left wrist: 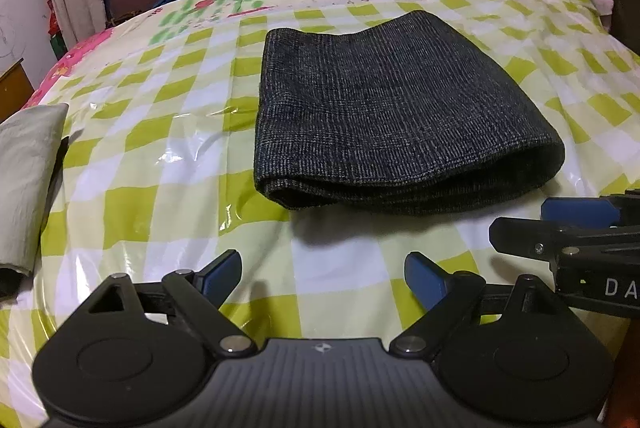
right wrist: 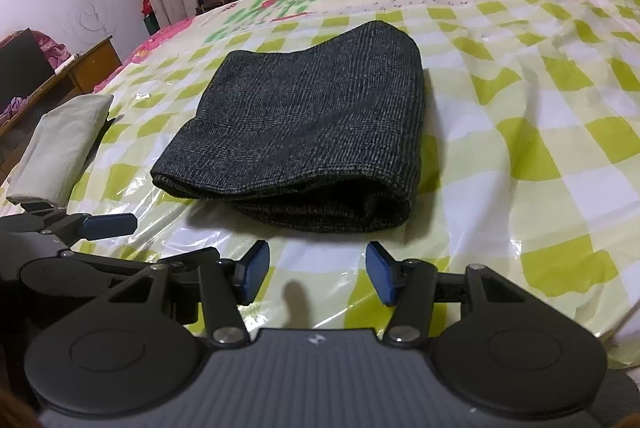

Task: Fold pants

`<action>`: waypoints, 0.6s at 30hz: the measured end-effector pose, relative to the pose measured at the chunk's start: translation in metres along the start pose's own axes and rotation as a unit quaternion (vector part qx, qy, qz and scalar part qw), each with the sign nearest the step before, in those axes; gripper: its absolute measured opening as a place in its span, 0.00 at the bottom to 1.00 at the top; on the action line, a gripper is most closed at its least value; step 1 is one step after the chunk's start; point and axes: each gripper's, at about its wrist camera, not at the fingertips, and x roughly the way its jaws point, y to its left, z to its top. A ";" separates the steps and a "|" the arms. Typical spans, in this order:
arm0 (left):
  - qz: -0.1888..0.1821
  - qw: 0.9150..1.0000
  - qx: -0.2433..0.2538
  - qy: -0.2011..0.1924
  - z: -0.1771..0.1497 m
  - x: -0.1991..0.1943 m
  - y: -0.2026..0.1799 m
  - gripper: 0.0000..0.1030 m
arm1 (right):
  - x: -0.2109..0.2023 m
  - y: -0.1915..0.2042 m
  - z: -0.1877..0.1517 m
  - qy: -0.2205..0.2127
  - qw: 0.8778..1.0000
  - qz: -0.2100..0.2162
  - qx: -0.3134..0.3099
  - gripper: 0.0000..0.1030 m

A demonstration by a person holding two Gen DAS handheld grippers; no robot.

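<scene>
- White letters "DA", cut off at the frame edge, on the black right gripper [left wrist: 576, 228] body, lower right of left wrist view.
- No other legible text.

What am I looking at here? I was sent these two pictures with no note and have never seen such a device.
These are two hand-held grippers, each with a camera that looks out along its two blue-tipped fingers. One picture is from the left gripper, the other from the right gripper; each also catches the other at its edge. Both stand open and hold nothing. Ahead, on a bed under a shiny green-checked plastic sheet, lie dark grey pants, already folded into a compact stack. A folded pale cloth lies off to the left.
</scene>
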 end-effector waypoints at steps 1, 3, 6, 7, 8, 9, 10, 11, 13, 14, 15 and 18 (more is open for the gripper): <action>0.000 1.000 0.001 0.001 0.000 0.000 -0.001 0.98 | 0.000 0.000 0.000 0.000 1.000 0.001 0.000 0.53; 0.000 1.000 0.003 0.003 0.000 0.001 -0.002 0.98 | 0.000 0.000 0.000 0.001 1.000 0.001 0.000 0.53; 0.000 1.000 0.003 0.008 -0.001 0.002 -0.001 0.98 | 0.002 0.000 -0.001 0.004 1.000 0.001 0.000 0.53; 0.000 1.000 0.002 0.009 -0.001 0.003 -0.001 0.98 | 0.003 0.001 -0.001 0.005 1.000 0.000 0.000 0.53; 0.000 1.000 0.002 0.011 -0.001 0.003 -0.001 0.98 | 0.003 0.001 -0.001 0.005 1.000 0.000 0.000 0.53; 0.000 1.000 0.002 0.012 -0.001 0.004 0.000 0.98 | 0.003 0.001 -0.001 0.006 1.000 0.000 -0.001 0.53; 0.000 1.000 0.002 0.012 -0.001 0.004 0.000 0.98 | 0.003 0.002 -0.001 0.006 1.000 0.000 -0.001 0.53; 0.000 1.000 0.002 0.012 -0.001 0.004 0.000 0.98 | 0.003 0.002 -0.001 0.006 1.000 -0.001 -0.001 0.53; 0.000 1.000 0.001 0.014 0.000 0.005 0.000 0.98 | 0.003 0.002 -0.001 0.006 1.000 -0.001 -0.001 0.53; 0.000 1.000 0.002 0.014 -0.001 0.005 0.000 0.98 | 0.003 0.002 -0.001 0.007 1.000 -0.001 -0.001 0.53; 0.000 1.000 0.002 0.015 -0.001 0.005 0.000 0.98 | 0.003 0.002 -0.001 0.007 1.000 -0.001 -0.001 0.53; 0.001 1.000 0.002 0.015 -0.001 0.005 0.000 0.98 | 0.004 0.002 -0.002 0.008 1.000 -0.001 -0.001 0.53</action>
